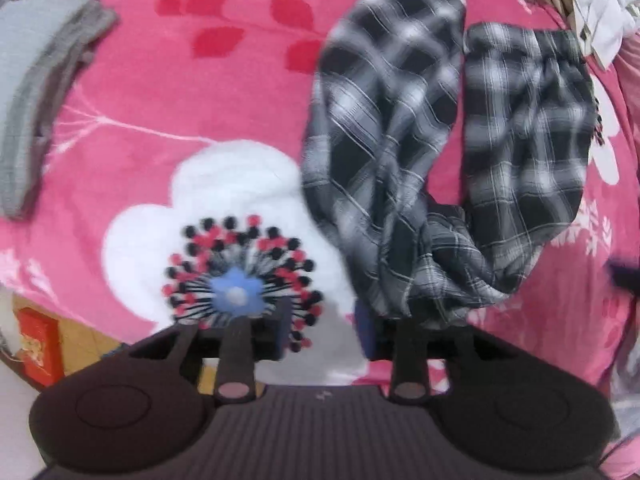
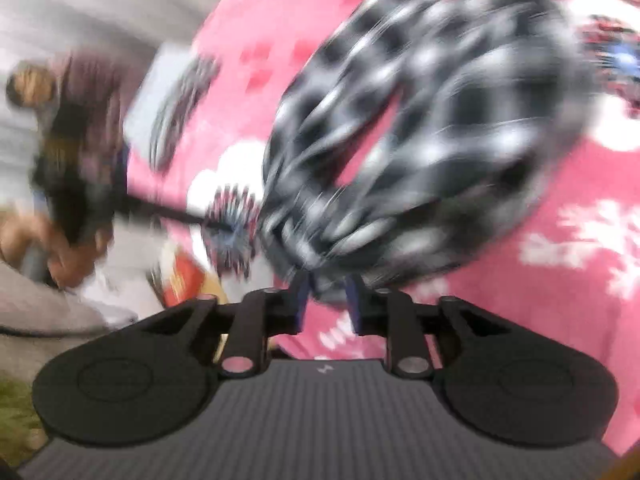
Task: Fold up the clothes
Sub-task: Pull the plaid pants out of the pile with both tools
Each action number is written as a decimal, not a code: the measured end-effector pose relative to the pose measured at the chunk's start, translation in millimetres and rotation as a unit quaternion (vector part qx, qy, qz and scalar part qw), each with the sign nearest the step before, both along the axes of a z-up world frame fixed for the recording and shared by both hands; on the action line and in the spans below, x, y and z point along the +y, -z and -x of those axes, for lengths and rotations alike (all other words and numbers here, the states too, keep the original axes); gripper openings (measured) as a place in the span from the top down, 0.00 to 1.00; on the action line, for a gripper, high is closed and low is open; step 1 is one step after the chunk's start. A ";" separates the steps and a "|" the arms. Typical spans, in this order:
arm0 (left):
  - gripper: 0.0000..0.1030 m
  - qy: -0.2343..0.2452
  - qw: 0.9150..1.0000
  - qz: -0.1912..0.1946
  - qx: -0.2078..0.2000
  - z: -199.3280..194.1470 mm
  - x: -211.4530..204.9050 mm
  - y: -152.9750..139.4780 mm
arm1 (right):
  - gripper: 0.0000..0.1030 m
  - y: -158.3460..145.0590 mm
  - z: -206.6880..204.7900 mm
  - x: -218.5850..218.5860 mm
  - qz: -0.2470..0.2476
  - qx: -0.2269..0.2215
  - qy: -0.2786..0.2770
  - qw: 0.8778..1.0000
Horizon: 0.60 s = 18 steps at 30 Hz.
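We judge the plaid shirt [image 1: 440,152] light, limp and quick to bunch; it hangs crumpled over the pink floral bedspread [image 1: 200,100], so hems or seams make the best hold. Our right gripper [image 2: 326,300] pinches a bunched fold; the left gripper [image 1: 324,328] is spread, empty. Open bedspread lies left, up to the grey garment [image 1: 40,92] and the near bed edge

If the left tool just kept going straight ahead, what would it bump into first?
Probably the pink floral blanket, at its white flower with the blue center, which lies between the open left tool fingers. The plaid garment hangs just right of that line. Depth is hard to judge.
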<state>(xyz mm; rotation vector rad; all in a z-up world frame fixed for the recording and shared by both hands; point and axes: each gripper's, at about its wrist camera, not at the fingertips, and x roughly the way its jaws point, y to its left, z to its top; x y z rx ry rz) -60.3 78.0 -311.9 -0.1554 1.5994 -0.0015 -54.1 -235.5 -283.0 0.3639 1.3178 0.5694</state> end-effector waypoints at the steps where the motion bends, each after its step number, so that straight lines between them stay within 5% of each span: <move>1: 0.58 -0.006 1.000 -0.006 -0.012 0.9 3.2 -7.5 | 0.56 -6.9 -2.4 -18.0 0.000 -0.013 0.031 0.999; 7: 0.49 -0.007 0.997 -0.020 -0.076 -12.3 -25.9 -41.5 | 0.42 6.6 -89.2 -82.4 0.061 -0.101 0.136 0.984; 11: 0.48 -0.026 0.995 -0.003 -0.097 -30.5 -48.7 -49.2 | 0.36 48.2 -163.4 -71.1 0.044 -0.075 0.101 0.991; 12: 0.47 -0.035 0.994 0.007 -0.101 -35.8 -53.3 -51.1 | 0.40 59.6 -178.6 -66.3 0.038 -0.061 0.090 0.993; 14: 0.46 -0.052 0.992 0.029 -0.110 -46.5 -61.7 -55.2 | 0.91 69.4 -178.8 -56.9 0.006 -0.032 0.064 0.997; 18: 0.44 -0.070 0.983 0.101 -0.136 -65.5 -77.4 -58.3 | 0.92 31.0 -129.6 -28.0 -0.041 -0.106 -0.032 0.993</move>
